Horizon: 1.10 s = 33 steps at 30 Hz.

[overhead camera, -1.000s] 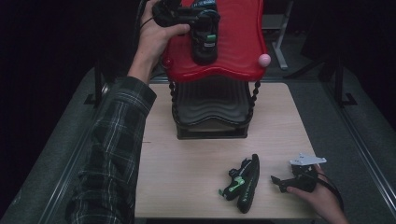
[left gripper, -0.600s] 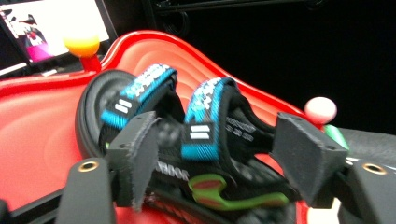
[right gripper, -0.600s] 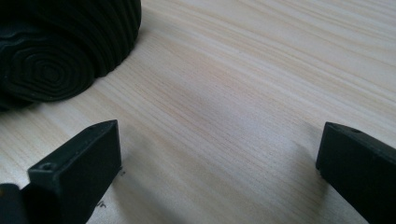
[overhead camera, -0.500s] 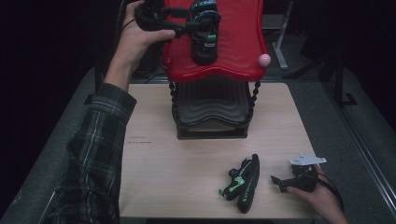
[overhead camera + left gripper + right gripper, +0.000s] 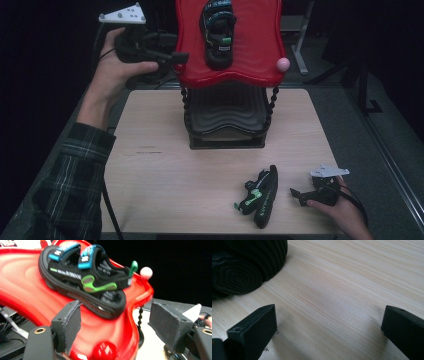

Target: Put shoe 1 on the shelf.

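Observation:
A black sandal [image 5: 218,35] with blue straps and a green tab lies on the red top tray [image 5: 255,65] of a rack; in the left gripper view the sandal [image 5: 82,282] rests just beyond my jaws. My left gripper [image 5: 181,58] hovers at the tray's left edge, open. Its jaws have just been opening, and nothing is pressed between them [image 5: 115,307]. The matching sandal [image 5: 261,196] lies on its side near the table's front. My right gripper [image 5: 296,193] rests open on the table just right of it, and the ribbed sole [image 5: 242,270] shows past its left jaw.
The rack has a black ribbed lower shelf [image 5: 227,117] and a pink ball knob [image 5: 283,64] at the tray's right corner. The wooden table [image 5: 160,165] has bare room left of the rack. Dark floor and a metal stand [image 5: 300,45] lie behind.
My left gripper let go of the sandal on the red tray, opened and drew back to the left. The sandal stays on the tray. The right hand has not moved.

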Each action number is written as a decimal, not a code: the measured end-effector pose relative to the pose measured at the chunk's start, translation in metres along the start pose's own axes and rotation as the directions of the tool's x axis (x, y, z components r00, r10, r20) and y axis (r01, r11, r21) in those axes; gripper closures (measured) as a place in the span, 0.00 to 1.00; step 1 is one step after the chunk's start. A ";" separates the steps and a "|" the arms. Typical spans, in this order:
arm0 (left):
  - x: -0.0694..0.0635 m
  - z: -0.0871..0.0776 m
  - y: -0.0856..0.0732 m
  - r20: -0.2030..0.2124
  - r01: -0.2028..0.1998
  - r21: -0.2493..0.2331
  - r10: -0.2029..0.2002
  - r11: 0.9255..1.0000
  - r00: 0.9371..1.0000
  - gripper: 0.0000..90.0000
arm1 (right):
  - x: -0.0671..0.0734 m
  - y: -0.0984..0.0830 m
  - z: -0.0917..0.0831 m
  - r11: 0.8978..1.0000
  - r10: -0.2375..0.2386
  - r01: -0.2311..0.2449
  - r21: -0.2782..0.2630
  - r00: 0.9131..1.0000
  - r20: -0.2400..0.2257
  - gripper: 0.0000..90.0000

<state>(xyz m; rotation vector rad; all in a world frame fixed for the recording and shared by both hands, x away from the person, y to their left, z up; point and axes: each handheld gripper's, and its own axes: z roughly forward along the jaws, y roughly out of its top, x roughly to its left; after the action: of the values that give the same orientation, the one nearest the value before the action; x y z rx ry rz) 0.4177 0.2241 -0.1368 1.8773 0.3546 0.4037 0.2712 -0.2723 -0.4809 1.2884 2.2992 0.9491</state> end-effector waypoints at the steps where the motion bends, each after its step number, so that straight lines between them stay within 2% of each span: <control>1: -0.002 -0.003 -0.004 0.001 0.004 -0.001 -0.004 1.000 1.000 0.27 | 0.000 0.000 0.000 1.000 0.000 0.000 0.000 1.000 0.000 0.00; 5: -0.009 -0.015 -0.018 0.001 0.011 0.006 -0.011 1.000 1.000 0.27 | 0.000 0.000 0.000 1.000 0.001 -0.001 0.000 1.000 0.001 0.00; 13: -0.027 -0.032 -0.058 -0.001 0.025 0.034 -0.025 0.999 1.000 0.27 | 0.000 0.000 0.000 1.000 0.001 -0.001 0.000 1.000 0.001 0.00; 27: -0.052 -0.043 -0.129 0.002 0.092 0.074 -0.093 0.993 0.996 0.27 | 0.001 0.000 0.000 1.000 -0.006 0.006 0.000 1.000 -0.007 0.00; 33: -0.064 -0.043 -0.160 -0.002 0.122 0.103 -0.123 0.987 0.992 0.26 | 0.000 0.000 0.000 1.000 -0.009 0.009 -0.002 1.000 -0.007 0.00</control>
<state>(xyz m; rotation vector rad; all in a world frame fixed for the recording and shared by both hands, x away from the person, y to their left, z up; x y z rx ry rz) 0.3343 0.2848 -0.2809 1.9443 0.4934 0.3027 0.2712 -0.2719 -0.4810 1.2751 2.3060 0.9544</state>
